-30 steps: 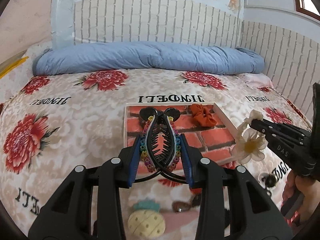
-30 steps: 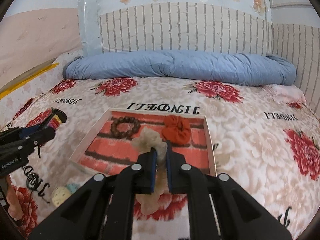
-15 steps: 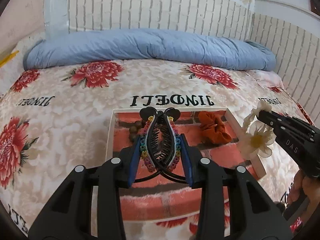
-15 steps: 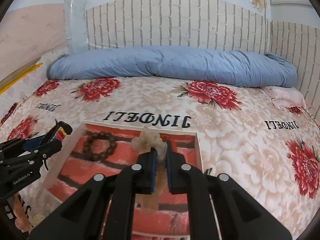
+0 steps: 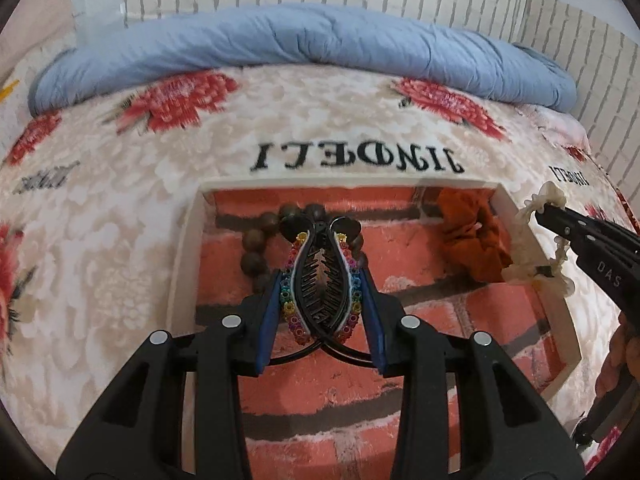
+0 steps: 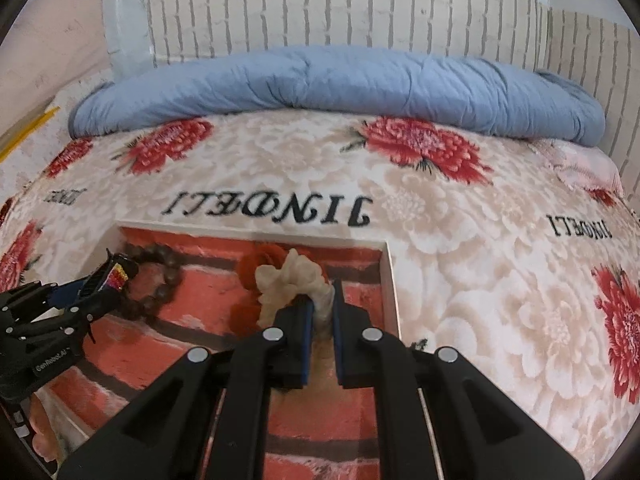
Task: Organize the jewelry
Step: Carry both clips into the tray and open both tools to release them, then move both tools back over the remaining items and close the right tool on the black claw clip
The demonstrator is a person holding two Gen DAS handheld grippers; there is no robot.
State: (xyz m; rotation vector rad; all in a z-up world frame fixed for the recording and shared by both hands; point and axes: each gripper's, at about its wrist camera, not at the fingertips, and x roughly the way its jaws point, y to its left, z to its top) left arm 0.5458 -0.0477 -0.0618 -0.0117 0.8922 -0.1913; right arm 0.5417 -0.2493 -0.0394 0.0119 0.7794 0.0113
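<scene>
Taking the brick-print tray [image 5: 188,248] as your landmark: over its left half, your left gripper [image 5: 320,300] is clamped on the beaded hair clip [image 5: 320,280], above the wooden bead bracelet [image 5: 256,248]. The clip looks light, stiff and probably brittle at the teeth, so keep hold of its flanks; its long axis points away toward the tray's far wall. Over the right half, beside the orange scrunchie [image 5: 468,240], your right gripper [image 6: 320,312] pinches the cream flower piece [image 6: 288,280], soft-petalled and easily crushed, pointing the same way
</scene>
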